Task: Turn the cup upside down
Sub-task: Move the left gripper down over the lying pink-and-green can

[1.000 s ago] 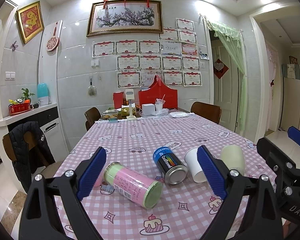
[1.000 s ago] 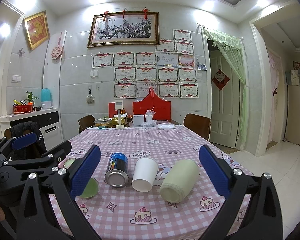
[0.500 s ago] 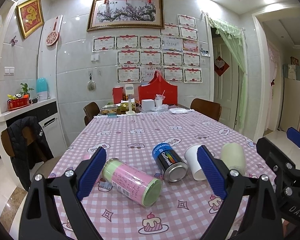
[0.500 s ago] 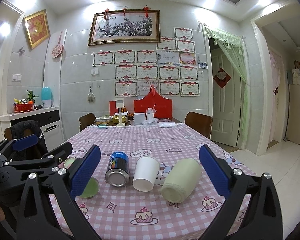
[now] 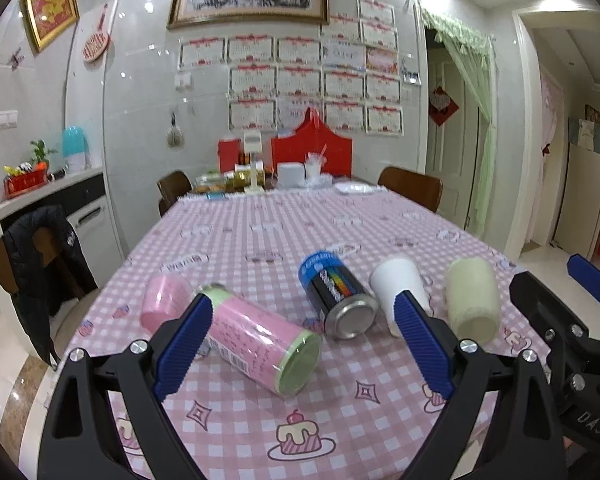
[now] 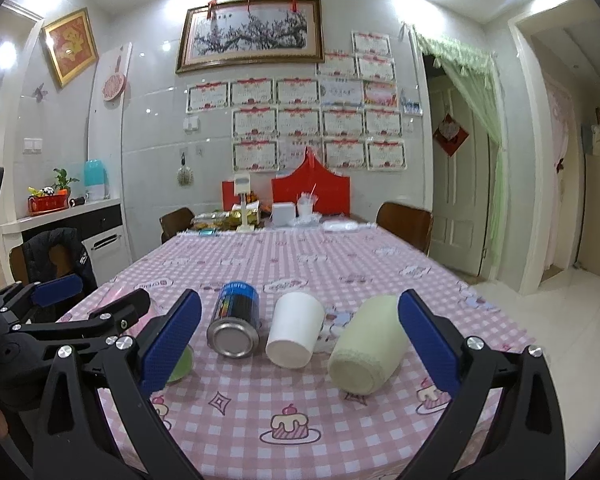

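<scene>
Several containers lie on their sides on the pink checked tablecloth (image 5: 340,432). From left: a pink cup (image 5: 165,299), a pink can with a green lid (image 5: 260,340), a dark blue can (image 5: 336,296) (image 6: 236,318), a white paper cup (image 5: 396,286) (image 6: 296,330) and a cream cup (image 5: 471,300) (image 6: 370,338). My left gripper (image 5: 300,350) is open and empty, just in front of the pink can. My right gripper (image 6: 300,344) is open and empty, in front of the white cup and cream cup. Each gripper shows at the edge of the other's view.
The table's far end holds a red box (image 5: 312,152), a white box (image 5: 290,174) and food items. Wooden chairs (image 5: 410,186) stand at the far corners; a chair with a black jacket (image 5: 40,264) stands left. A doorway (image 6: 460,184) is at the right.
The left gripper has shifted so its view swings left; the pink cup has come into view at the left. The right gripper has barely moved. No object has moved.
</scene>
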{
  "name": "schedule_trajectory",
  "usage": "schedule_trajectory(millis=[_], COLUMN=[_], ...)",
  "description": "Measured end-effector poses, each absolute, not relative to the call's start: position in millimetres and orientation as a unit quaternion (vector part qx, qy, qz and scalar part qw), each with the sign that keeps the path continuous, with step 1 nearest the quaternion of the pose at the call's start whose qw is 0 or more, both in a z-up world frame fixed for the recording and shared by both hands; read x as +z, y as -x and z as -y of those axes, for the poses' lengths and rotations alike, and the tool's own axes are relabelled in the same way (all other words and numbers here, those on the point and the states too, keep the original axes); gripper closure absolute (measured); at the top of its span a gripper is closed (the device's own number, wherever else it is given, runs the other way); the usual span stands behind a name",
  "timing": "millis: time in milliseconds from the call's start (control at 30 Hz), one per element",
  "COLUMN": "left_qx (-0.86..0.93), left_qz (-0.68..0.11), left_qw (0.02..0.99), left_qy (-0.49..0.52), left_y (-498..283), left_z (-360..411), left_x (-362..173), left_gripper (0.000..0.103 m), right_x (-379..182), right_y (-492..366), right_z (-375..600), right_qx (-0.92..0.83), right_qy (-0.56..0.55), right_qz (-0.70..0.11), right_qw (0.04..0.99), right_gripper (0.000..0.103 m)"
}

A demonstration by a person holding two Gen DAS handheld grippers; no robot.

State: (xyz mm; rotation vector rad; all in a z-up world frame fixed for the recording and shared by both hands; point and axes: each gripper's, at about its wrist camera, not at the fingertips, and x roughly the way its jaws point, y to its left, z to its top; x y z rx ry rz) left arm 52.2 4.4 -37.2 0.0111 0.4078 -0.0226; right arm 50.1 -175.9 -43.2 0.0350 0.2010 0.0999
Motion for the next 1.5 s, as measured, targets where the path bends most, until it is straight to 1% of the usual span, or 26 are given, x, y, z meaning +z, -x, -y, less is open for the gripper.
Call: schedule_trajectory(millis=[167,333,433,667,800,1033,1267,1500], left_qx=[0.008,0.025,0.027,0.041,0.077,0.085,0.101,0.090], left_qz=[-0.241,-0.292,-0.314,-0.333,-0.362,-0.394,-0.400,-0.400], left_qw=[0.970,0.955,0.948,0.940,0.928,0.914,0.909,0.910], left_qy=[0.004,0.043,0.049,0.055,0.051,0.049,0.050,0.061], left_y=[-71.6,-95.7,-108.5,-135.4,-158.9,-170.9,-161.6,-172.8], left_z=[-15.0,-34.0,-33.3,-25.4,-24.0,-30.0,-48.2,-54.1], left_x=[-53.5,-74.6,-86.3,-91.1,-97.2,-108.9,-116.4,-122.4], left_gripper=[0.012,0.012,0.012,0.012,0.012,0.012,0.012,0.012], right_x=[-59.5,-74.0,-81.2,-88.7,-92.0,-94.4,-96.3,-94.0], right_y=[-66.5,-81.0,-89.9,-104.7,-111.0,-117.0,-119.9,-122.5], right_z=[183.2,191.2,194.7,202.3,205.8,207.8,203.7,200.7], right_qx=[0.047,0.041,0.040,0.042,0.043,0.048,0.046,0.043], right_qy=[-0.027,-0.038,-0.046,-0.061,-0.066,-0.071,-0.069,-0.062], right_qz=[-0.128,-0.153,-0.168,-0.180,-0.183,-0.190,-0.193,-0.194], right_qw=[0.990,0.987,0.984,0.981,0.980,0.978,0.978,0.978], right_gripper=[0.008,0.008,0.008,0.008,0.008,0.008,0.008,0.008])
